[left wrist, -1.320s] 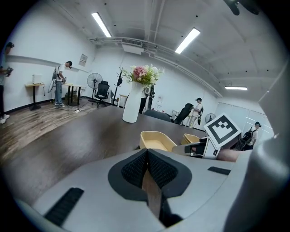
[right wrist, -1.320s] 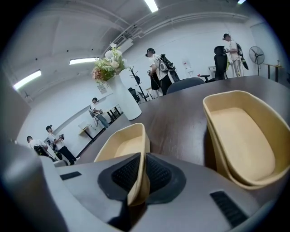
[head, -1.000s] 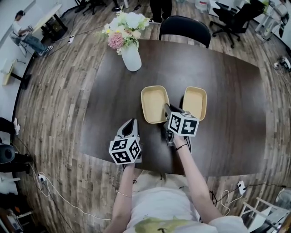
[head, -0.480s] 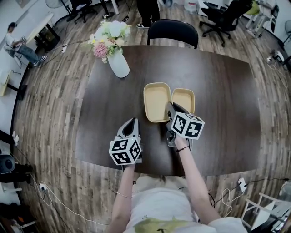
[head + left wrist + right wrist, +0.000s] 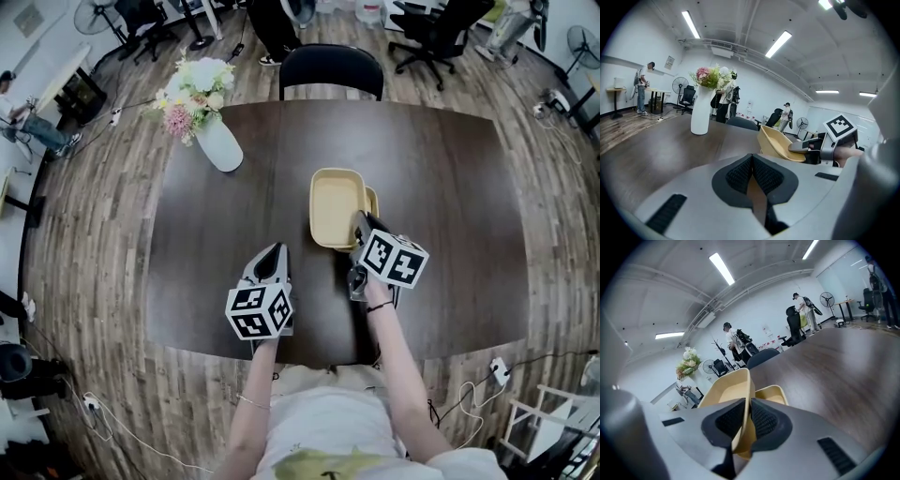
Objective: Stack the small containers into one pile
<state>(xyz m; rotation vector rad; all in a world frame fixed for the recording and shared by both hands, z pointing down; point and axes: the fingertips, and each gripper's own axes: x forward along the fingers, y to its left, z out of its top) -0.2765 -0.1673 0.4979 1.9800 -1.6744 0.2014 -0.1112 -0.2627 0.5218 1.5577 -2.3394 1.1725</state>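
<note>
Two small beige containers are in play. My right gripper (image 5: 361,228) is shut on the near rim of one beige container (image 5: 336,204), (image 5: 727,389) and holds it tilted. It hangs over the second container (image 5: 373,199), (image 5: 771,394), which rests on the dark table (image 5: 234,216) and shows only a strip at the right. From the left gripper view the held container (image 5: 778,143) sits in the right gripper (image 5: 813,146). My left gripper (image 5: 272,255), (image 5: 752,158) stays near the table's front edge, shut with nothing in it, left of the containers.
A white vase of flowers (image 5: 208,127), (image 5: 701,115) stands at the table's far left. A black chair (image 5: 333,70) is pushed in at the far side. Office chairs, fans and people stand around the room beyond.
The held container has moved right, from beside the second container to over it, and now covers most of it. The left gripper has stayed put.
</note>
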